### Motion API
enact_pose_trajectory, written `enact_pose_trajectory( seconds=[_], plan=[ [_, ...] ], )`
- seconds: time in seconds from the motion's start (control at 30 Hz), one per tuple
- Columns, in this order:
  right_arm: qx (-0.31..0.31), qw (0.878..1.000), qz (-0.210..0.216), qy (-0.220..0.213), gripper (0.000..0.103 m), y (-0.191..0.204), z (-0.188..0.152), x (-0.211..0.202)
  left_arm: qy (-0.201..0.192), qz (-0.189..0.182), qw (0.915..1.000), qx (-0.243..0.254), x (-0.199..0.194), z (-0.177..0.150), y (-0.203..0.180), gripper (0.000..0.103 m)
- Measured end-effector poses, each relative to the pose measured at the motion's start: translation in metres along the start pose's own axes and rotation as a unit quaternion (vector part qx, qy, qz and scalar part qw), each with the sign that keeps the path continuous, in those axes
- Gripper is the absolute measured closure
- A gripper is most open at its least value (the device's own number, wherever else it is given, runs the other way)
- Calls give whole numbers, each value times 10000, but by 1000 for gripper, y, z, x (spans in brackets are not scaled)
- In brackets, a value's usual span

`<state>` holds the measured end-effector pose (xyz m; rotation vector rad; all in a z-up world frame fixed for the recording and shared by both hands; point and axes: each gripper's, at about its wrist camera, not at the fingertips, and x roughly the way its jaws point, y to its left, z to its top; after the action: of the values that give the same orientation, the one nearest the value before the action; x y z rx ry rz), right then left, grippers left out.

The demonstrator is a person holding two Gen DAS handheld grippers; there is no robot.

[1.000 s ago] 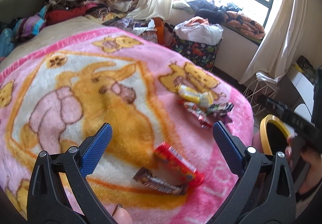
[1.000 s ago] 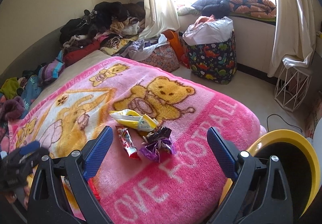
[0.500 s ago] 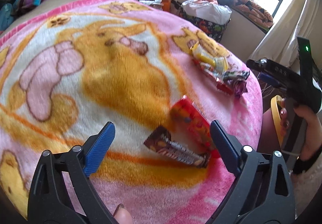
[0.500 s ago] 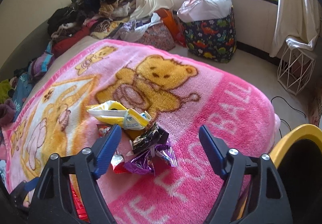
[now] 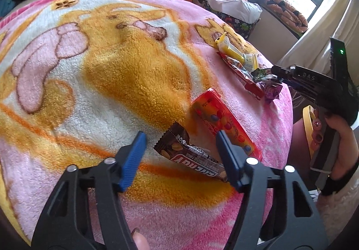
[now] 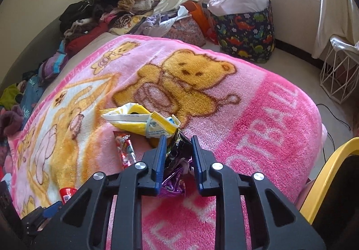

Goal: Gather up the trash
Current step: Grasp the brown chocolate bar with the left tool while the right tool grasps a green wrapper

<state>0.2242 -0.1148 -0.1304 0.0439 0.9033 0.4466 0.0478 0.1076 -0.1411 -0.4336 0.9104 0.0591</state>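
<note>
Dropped nearer the pink blanket (image 5: 224, 223) since before, jaws just closing. Left gripper (image 5: 179, 137) half open, straddling brown chocolate wrapper (image 5: 190, 153) beside red candy pack (image 5: 224, 122), untouched. Right gripper (image 6: 177, 142) pinching crumpled purple wrapper (image 6: 175, 169), ready for yellow bin (image 6: 327, 173).

Brown wrapper's (image 5: 193, 155) far end behind claw finger, purple wrapper (image 6: 174, 182) partly hidden, possibly pinched, yellow bin (image 6: 325, 173) cropped

Blanket (image 6: 258, 128): "OTBALL". Right tongs' body (image 5: 311, 77): "BAS".
</note>
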Motion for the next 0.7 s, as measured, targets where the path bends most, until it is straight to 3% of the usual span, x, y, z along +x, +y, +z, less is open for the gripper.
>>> enact_pose_trajectory(
  seconds=[0.2,0.47,0.7],
  plan=[
    [-69,9998,86,-169,91,3,-3,-17,26,-54,10000,-67,1,0,1,69],
    [-190,9992,185,-300,91,12,-9,-37,16,-213,9997,-89,-2,0,0,88],
    [-197,9985,322,-386,91,18,-16,-54,-123,-305,9995,-16,-12,5,-6,90]
  ],
)
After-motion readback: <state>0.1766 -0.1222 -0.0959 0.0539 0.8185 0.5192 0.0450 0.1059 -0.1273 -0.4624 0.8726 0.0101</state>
